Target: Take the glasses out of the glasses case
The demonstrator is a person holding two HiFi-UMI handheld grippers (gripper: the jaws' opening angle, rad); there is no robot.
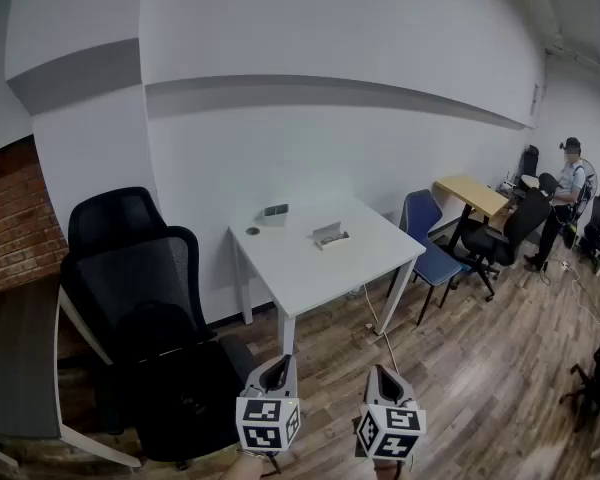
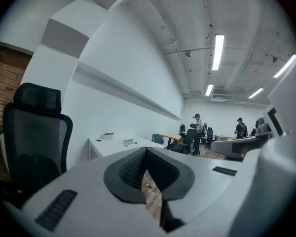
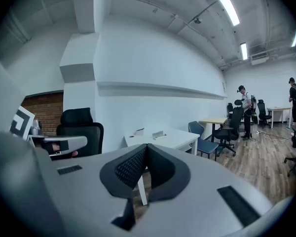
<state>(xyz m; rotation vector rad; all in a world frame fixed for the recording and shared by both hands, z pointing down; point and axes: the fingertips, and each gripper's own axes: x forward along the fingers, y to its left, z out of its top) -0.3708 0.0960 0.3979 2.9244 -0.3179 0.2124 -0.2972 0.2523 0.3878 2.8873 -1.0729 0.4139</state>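
On the white table (image 1: pixel 310 268) across the room lies a pale open glasses case (image 1: pixel 330 235); from here I cannot make out any glasses in it. It shows small in the left gripper view as the case (image 2: pixel 129 142) and in the right gripper view as the case (image 3: pixel 159 134). My left gripper (image 1: pixel 278 366) and right gripper (image 1: pixel 382 373) hang side by side at the bottom of the head view, well short of the table. The left gripper (image 2: pixel 145 149) and right gripper (image 3: pixel 147 145) each have their jaws meeting at the tips, with nothing held.
A small grey box (image 1: pixel 276 210) and a dark round thing (image 1: pixel 252 231) sit at the table's back left. A black mesh office chair (image 1: pixel 140 308) stands close at my left, a blue chair (image 1: pixel 430 248) right of the table. A person (image 1: pixel 568 193) stands by a far wooden desk (image 1: pixel 472 196).
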